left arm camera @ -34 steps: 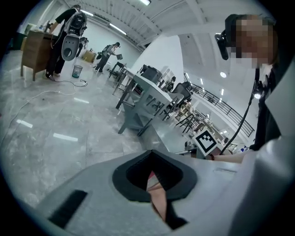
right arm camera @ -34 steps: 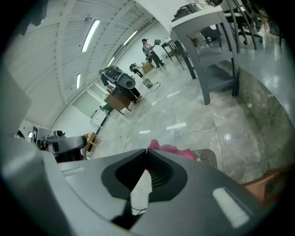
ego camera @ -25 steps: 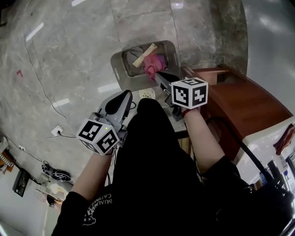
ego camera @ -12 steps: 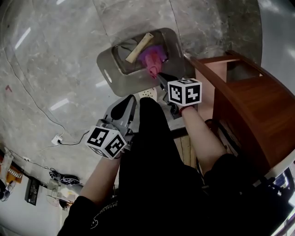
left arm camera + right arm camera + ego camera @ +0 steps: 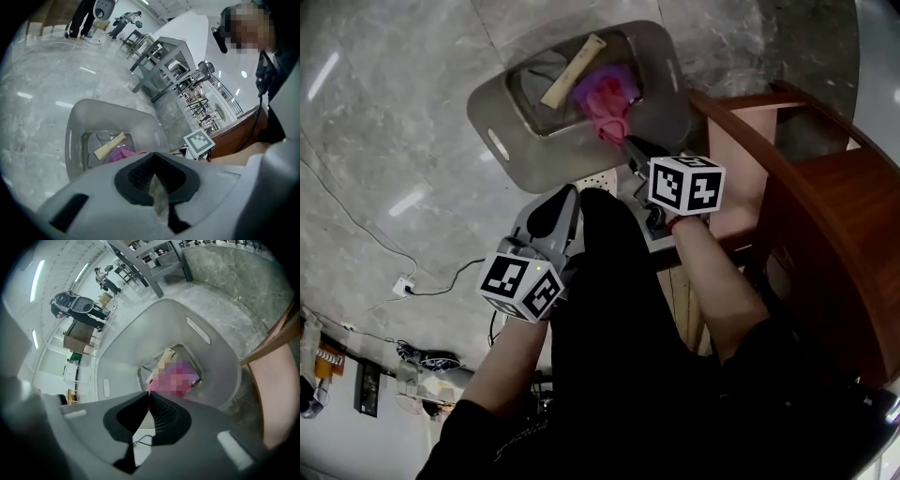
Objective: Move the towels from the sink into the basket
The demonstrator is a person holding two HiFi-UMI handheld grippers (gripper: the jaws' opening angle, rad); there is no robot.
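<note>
A grey plastic basket point(image 5: 502, 145) stands on the marble floor below me. My right gripper point(image 5: 628, 143) is shut on a pink towel point(image 5: 607, 101), which hangs from its tips into the basket. In the right gripper view the pink towel point(image 5: 176, 378) starts right at the closed jaw tips point(image 5: 148, 397), over the basket point(image 5: 140, 333). A cream towel point(image 5: 572, 70) and a grey one point(image 5: 534, 86) lie inside. My left gripper point(image 5: 567, 194) hovers short of the basket's near rim, jaws together and holding nothing. Its own view shows the basket point(image 5: 93, 117) beyond the tips point(image 5: 153, 161). The sink is out of view.
A reddish wooden counter point(image 5: 825, 216) rises close on the right of the basket. A white power strip point(image 5: 598, 181) lies on the floor by the basket's near edge, and a cable with a plug point(image 5: 403, 284) trails at the left. Bare marble floor lies left of the basket.
Both grippers have come down toward the basket. The pink towel, held throughout by the right gripper, now hangs deeper inside it. The left gripper stays shut and empty.
</note>
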